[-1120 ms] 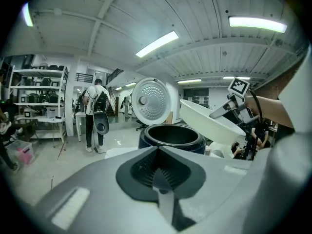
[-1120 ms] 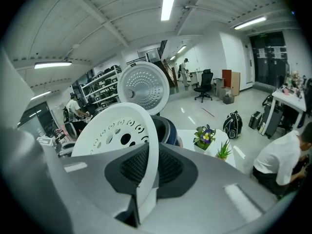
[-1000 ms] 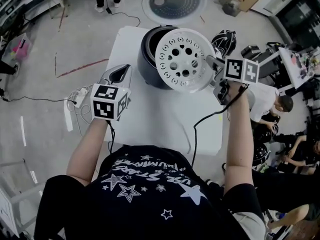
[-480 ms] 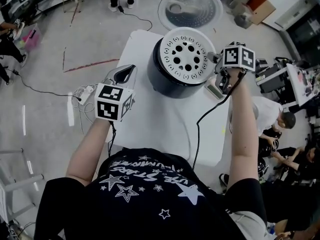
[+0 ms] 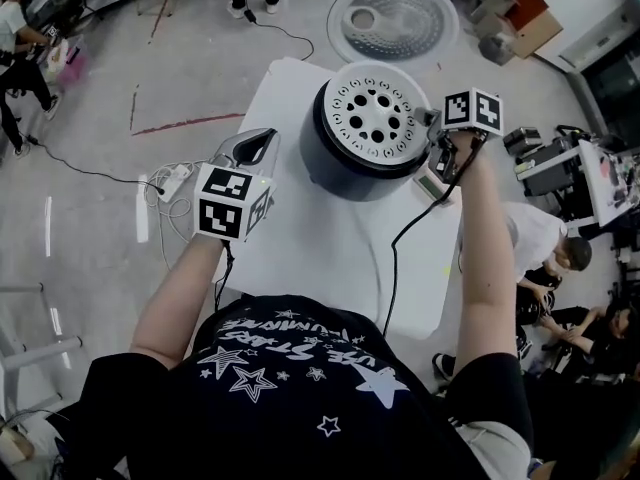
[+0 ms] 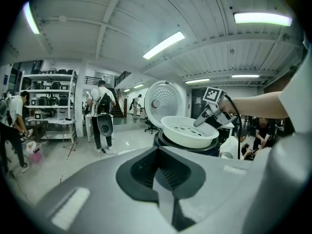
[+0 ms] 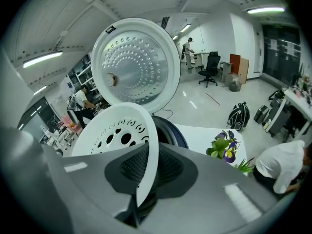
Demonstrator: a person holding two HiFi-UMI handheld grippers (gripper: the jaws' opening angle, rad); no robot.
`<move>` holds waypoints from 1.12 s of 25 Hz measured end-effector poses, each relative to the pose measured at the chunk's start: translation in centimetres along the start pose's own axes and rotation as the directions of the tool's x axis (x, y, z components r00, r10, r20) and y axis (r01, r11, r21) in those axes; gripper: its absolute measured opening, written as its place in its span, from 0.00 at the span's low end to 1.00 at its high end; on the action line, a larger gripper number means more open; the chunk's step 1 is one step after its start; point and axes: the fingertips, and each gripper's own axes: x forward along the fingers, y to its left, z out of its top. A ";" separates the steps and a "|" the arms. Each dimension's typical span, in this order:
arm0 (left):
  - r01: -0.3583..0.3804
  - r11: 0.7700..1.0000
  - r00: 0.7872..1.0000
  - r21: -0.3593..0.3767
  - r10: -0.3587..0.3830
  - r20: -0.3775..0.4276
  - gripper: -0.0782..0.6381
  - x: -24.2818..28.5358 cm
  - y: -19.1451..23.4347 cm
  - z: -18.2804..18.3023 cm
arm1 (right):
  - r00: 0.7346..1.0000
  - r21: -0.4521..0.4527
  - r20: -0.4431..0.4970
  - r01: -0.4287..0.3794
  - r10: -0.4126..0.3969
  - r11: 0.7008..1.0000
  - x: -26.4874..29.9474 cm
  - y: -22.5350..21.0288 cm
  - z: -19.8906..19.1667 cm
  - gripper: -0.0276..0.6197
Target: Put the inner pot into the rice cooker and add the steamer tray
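White steamer tray (image 5: 375,118), pinched by right tool (image 5: 432,133), over rice cooker (image 5: 325,165).

White table (image 5: 320,253); power strip (image 5: 170,182) on floor; purple flowers (image 7: 224,145); backpack (image 7: 238,115).

The steamer tray (image 5: 378,118) covers the mouth of the rice cooker (image 5: 330,158), with the open lid (image 5: 390,18) upright behind it and the right gripper (image 5: 433,128) clamped on the tray's right rim. The cooker's left side and the near part of the table (image 5: 320,253) are free, except for a black cable (image 5: 389,288) at the right.
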 end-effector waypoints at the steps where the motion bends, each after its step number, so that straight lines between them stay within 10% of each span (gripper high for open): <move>1: 0.000 1.000 1.000 0.001 0.000 -0.002 0.11 -0.1 0.0 0.0 | 1.000 0.000 -0.004 0.003 -0.003 1.000 0.1 0.0 0.1 0.13; 19: -0.033 0.999 0.999 -0.006 0.033 -0.022 0.11 0.2 -0.7 -1.9 | 0.991 -0.127 -0.015 0.130 -0.133 0.983 2.1 -2.4 -1.0 0.14; 28: -0.029 1.000 0.999 -0.010 0.029 -0.026 0.11 -1.8 -0.1 -0.7 | 0.988 -0.255 0.049 0.157 -0.149 0.954 0.4 -0.1 -0.5 0.38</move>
